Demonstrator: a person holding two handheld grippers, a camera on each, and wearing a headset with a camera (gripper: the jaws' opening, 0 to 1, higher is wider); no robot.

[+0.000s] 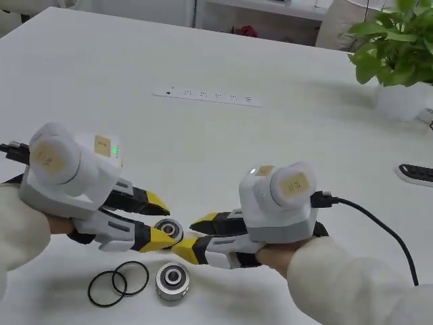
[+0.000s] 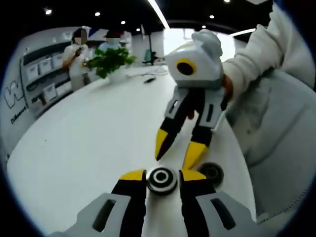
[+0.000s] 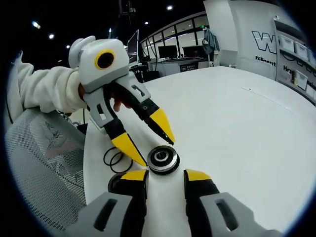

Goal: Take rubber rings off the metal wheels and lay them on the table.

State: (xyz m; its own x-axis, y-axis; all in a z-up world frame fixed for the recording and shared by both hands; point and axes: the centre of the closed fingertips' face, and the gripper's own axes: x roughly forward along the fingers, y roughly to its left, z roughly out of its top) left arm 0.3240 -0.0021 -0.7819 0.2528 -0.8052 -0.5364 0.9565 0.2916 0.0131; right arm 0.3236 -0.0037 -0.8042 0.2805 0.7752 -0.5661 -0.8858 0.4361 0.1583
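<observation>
Your left gripper (image 2: 163, 175) has its yellow tips pressed against either side of a wheel (image 2: 162, 180), low in the centre of the left gripper view. That reads as a grip on the wheel. Your right gripper (image 3: 166, 176) has its jaws spread with nothing between them.

In the right gripper view the wheel sits just above those tips, at centre frame, so it lies straight ahead of the right gripper and very close. In the head view the right gripper reaches it from the lower right.

The wheel is round and has no long axis. Its bore points up toward the head camera, flat face showing. The dark band on its rim is likely the rubber ring, which the free right gripper looks placed to pick at.

Lower left in the head view, two rubber rings (image 1: 119, 283) lie overlapped on the table (image 1: 223, 156), beside a second wheel (image 1: 172, 279).
</observation>
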